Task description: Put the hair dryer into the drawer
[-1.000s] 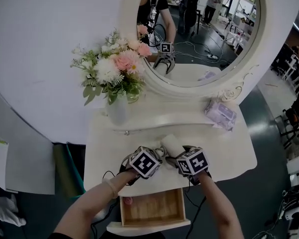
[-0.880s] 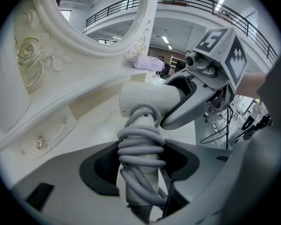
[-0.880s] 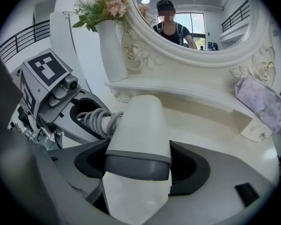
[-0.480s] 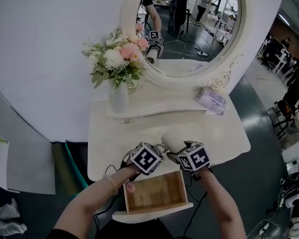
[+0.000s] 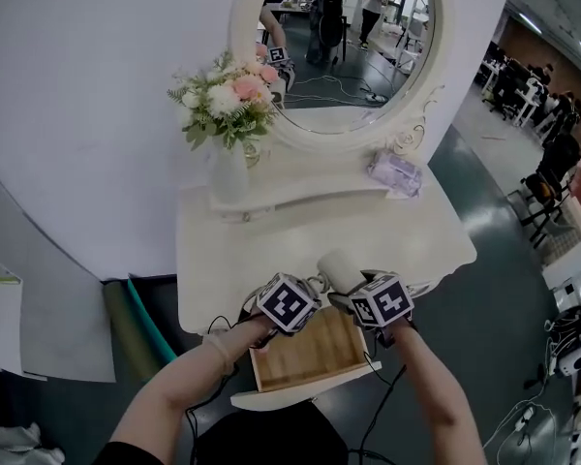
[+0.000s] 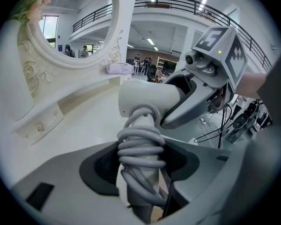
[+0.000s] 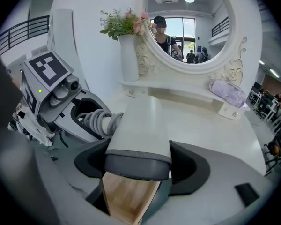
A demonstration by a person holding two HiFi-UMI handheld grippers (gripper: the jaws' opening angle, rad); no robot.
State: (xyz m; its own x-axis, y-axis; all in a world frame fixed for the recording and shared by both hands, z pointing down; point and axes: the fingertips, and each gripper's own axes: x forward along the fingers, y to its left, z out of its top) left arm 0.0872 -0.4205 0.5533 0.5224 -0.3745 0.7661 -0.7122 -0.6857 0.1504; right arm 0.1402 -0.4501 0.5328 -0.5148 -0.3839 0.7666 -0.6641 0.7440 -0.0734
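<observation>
The white hair dryer [image 5: 338, 268] hangs between my two grippers, above the back end of the open wooden drawer [image 5: 315, 364]. My left gripper [image 6: 141, 168] is shut on the handle [image 6: 141, 146], which has the grey cord coiled round it. My right gripper [image 7: 139, 165] is shut on the barrel [image 7: 139, 125], its dark rear end towards the camera, with the drawer's wooden bottom [image 7: 126, 196] just below. In the head view the left gripper [image 5: 313, 289] and the right gripper [image 5: 349, 294] sit side by side at the dressing table's front edge.
On the white dressing table [image 5: 397, 235] stand a round mirror [image 5: 339, 37] and, on the raised shelf, a vase of flowers [image 5: 229, 163] at the left and a purple pouch [image 5: 395, 173] at the right. Cables hang below the drawer.
Both grippers have carried the hair dryer back from the tabletop towards the person, so it now hangs over the open drawer. The grips are the same.
</observation>
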